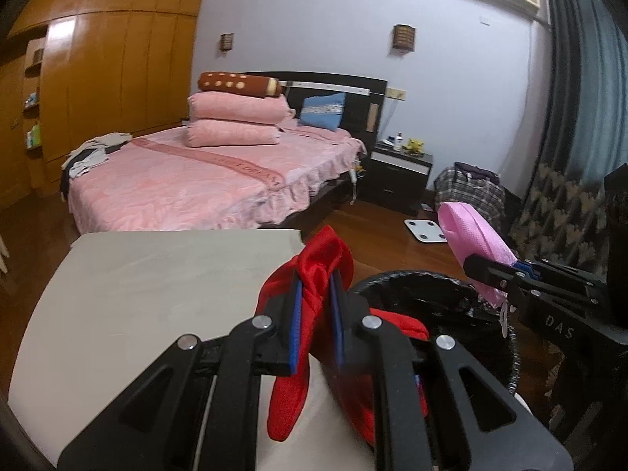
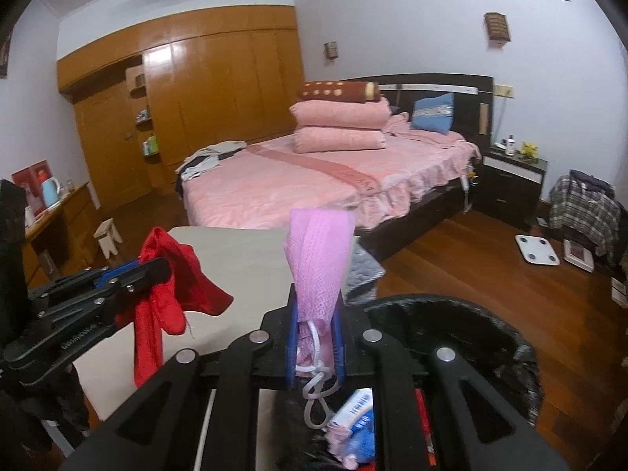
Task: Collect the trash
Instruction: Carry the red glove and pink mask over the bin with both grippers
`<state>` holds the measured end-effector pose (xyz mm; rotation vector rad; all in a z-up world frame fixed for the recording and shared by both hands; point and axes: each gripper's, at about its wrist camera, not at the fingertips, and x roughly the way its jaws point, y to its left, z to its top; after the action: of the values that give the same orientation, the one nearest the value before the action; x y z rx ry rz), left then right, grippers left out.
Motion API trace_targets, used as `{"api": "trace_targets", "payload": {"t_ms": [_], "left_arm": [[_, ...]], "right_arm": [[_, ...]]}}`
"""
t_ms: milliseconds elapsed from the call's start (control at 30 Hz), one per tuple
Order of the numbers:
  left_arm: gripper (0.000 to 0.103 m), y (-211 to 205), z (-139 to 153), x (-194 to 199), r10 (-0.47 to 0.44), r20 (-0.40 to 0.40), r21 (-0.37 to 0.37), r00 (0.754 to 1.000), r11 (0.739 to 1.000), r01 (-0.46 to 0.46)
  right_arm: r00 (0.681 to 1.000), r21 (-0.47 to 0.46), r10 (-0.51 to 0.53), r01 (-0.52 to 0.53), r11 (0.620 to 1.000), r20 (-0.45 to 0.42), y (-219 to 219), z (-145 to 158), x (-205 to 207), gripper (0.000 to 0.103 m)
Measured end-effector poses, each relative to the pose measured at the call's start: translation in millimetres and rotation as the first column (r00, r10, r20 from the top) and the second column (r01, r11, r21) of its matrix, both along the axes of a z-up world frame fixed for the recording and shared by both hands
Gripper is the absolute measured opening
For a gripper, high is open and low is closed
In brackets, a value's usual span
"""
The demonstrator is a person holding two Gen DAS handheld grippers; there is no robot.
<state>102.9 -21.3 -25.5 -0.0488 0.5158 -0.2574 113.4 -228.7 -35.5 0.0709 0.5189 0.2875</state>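
Left claw (image 1: 316, 314): clenched on a red cloth (image 1: 314, 271). Cloth bunches above the blue pads and hangs limp below them, over the near right part of the desk (image 1: 157, 274). In the right wrist view the same claw (image 2: 157, 269) shows at left, the cloth (image 2: 165, 286) draped down from its tip above the desk (image 2: 243, 271).

Right claw (image 2: 316, 329): clenched on a pink mask (image 2: 318, 259). Mask stands up out of the pads; its white ear loops dangle beneath. In the left wrist view this claw (image 1: 477, 265) is at right, the mask (image 1: 471, 235) sticking up and left from the tip, above the bin's far rim.

Bin (image 2: 451, 322): black liner, just right of the desk, below the right claw. Inside it, near edge, a pink scrap and a blue-and-white packet (image 2: 355, 412). The bin (image 1: 416, 294) shows in the left view too, just right of the left claw.

A grey cloth (image 2: 363, 271) hangs off the desk's far right corner.

Beyond: pink bed (image 2: 314, 180) with stacked pink pillows, wooden wardrobe (image 2: 219, 86) at far left, dark nightstand (image 2: 510, 184) right of the bed, white scale (image 2: 535, 249) on the wood floor at right.
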Motion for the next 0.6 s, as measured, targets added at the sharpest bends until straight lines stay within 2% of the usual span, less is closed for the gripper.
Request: {"api": "trace_targets", "payload": {"t_ms": [267,600], "left_arm": [[0.012,-38.3,-7.6,7.2,-0.084,-0.007,0.011,0.996,0.996,0.084],[0.013,-89.3,-32.6,27.7,-0.186,-0.029,0.037,0.982,0.982,0.187]], "right_arm": [[0.997,-0.019,-0.075,0.075,0.997,-0.021,-39.4,-8.4,-4.9,0.015],[0.986,-0.046,-0.155,0.152,0.987,-0.068,-81.9,-30.4,-0.6,0.015]]}}
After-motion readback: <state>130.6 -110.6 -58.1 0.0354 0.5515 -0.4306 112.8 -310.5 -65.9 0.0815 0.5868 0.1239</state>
